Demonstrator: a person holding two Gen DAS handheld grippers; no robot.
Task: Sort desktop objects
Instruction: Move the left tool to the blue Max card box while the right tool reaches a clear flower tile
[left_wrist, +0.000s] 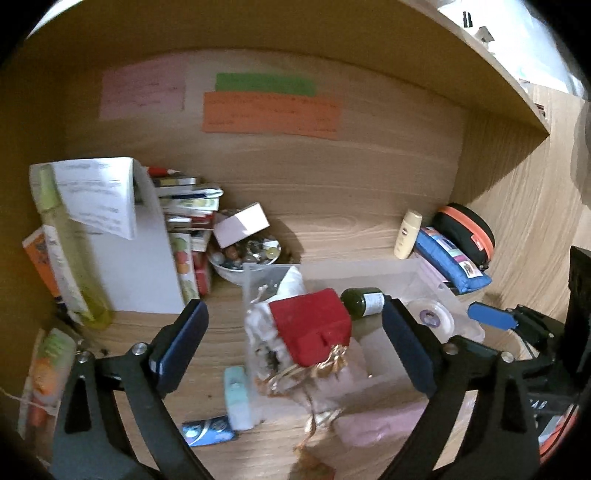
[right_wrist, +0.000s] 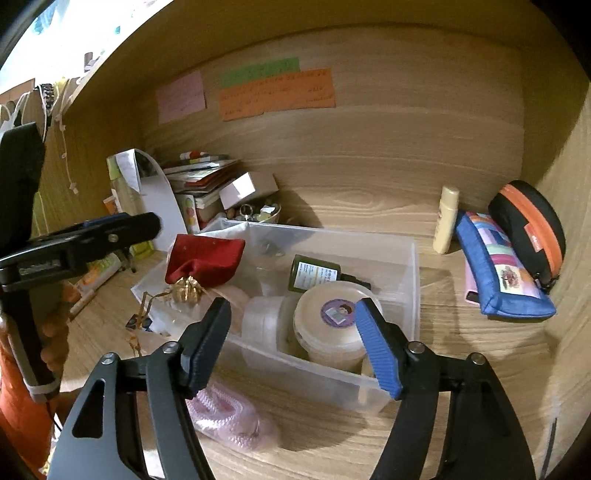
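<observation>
My left tongs (left_wrist: 295, 347) stand spread wide with nothing pressed between the pads; the red pouch (left_wrist: 312, 325) lies in the gap below them, slumped over the near left wall of the clear bin (right_wrist: 406, 258), its gold cord (right_wrist: 184, 291) spilling outside. I judge it dropped there as one more small soft thing for the bin, though it sits half on the rim and could slide out.

My right tongs (right_wrist: 293, 343) are part open and grip nothing either. Under them the round tub (right_wrist: 332, 321) stands in the bin's near right corner, beside a smaller clear tub (right_wrist: 262, 317) and a dark bottle (right_wrist: 314, 275) lying flat behind. The bin is the collecting place; heavy jars sit low, the pouch on top.

Still outside: a pink knit piece (right_wrist: 229, 421) just in front of the bin, a blue packet (left_wrist: 208, 430) and a pale bar (left_wrist: 236, 398) at its left corner. The blue case (right_wrist: 502, 273), the black-orange case (right_wrist: 528, 229) and the cream tube (right_wrist: 447, 218) lean on the right wall.

Room is tight: the shelf overhangs above, books (left_wrist: 188, 206) and a bowl (left_wrist: 240, 266) crowd the back left. The open desk (right_wrist: 461, 369) right of the bin is my freest path.
</observation>
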